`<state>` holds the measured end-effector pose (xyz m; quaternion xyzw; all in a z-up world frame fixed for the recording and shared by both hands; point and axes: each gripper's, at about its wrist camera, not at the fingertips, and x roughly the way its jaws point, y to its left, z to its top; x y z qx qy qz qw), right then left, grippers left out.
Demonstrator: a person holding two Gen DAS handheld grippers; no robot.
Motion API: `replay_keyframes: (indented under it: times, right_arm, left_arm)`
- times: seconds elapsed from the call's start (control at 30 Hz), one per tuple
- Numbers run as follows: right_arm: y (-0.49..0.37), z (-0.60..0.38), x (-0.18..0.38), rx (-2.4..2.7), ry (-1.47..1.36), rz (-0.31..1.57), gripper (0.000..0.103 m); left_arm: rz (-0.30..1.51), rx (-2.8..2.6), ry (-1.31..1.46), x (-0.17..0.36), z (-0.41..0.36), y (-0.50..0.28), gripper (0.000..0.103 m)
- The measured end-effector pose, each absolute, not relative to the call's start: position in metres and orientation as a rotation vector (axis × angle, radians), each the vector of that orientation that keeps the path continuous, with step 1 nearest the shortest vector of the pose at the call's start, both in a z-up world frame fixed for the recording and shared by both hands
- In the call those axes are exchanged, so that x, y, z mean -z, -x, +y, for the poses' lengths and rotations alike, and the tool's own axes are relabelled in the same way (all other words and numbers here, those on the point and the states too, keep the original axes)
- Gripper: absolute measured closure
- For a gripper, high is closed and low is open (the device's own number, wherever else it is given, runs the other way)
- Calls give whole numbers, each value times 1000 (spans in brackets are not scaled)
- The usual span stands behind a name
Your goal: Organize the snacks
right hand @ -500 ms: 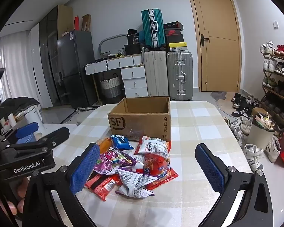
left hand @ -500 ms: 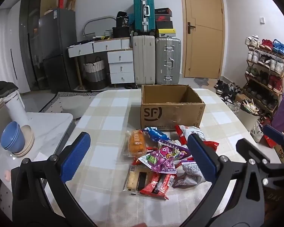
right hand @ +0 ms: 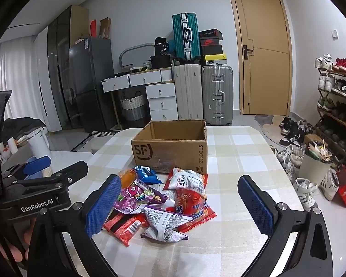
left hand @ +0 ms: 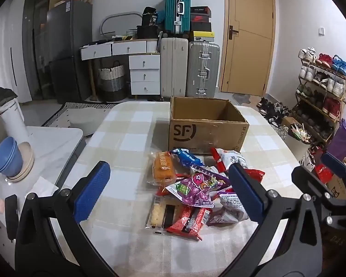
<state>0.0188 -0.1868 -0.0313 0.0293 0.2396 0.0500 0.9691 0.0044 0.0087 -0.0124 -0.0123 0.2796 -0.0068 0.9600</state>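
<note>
A pile of snack packs lies on the checked table (left hand: 126,143) in front of an open, empty cardboard box (left hand: 207,124) (right hand: 170,147). In the pile are an orange bread pack (left hand: 163,168), a purple candy pack (left hand: 196,188) (right hand: 138,196), a red bar pack (left hand: 189,219) (right hand: 124,226), a blue cookie pack (right hand: 146,173) and a white-and-purple pack (right hand: 166,226). My left gripper (left hand: 169,192) is open above the near side of the pile, holding nothing. My right gripper (right hand: 180,205) is open too, level with the pile's right half and empty.
A white side table (left hand: 53,143) with stacked blue bowls (left hand: 7,157) stands left of the checked table. Behind are suitcases (left hand: 189,69), drawers and a door. A shoe rack (left hand: 320,87), loose shoes and a bin (right hand: 316,164) line the right side.
</note>
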Motion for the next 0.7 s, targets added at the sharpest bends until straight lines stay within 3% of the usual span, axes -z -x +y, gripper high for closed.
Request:
replay_keyframes:
  times: [0.7]
  right_arm:
    - [-18,-186,30,-113,-58,489,0]
  left_arm:
    - [527,8,23,3,11,4,1]
